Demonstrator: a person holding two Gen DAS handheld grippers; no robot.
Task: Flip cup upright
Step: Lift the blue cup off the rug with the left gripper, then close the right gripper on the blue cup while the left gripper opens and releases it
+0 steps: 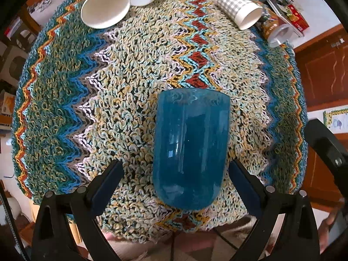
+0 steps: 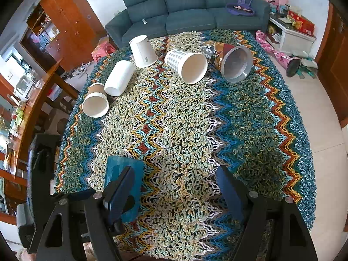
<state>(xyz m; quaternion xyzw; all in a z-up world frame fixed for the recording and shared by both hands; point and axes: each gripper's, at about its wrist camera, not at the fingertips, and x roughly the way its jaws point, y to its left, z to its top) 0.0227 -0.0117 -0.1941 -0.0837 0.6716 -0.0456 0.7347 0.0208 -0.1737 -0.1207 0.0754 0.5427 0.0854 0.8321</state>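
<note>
Blue cup (image 1: 188,150) lies tipped on woven cloth (image 1: 130,82), between spread fingers of our left gripper (image 1: 176,184), untouched. Right gripper (image 2: 174,187) spread, empty, cup at its 9 o'clock. Step: approach. Next, we judge: pinch cup, stand upright.

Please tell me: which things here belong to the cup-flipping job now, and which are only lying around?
In the job: blue cup lying on its side, left gripper open around it.

Lying about: checkered paper cup, white cup, brown-sleeved cup, sofa.
</note>
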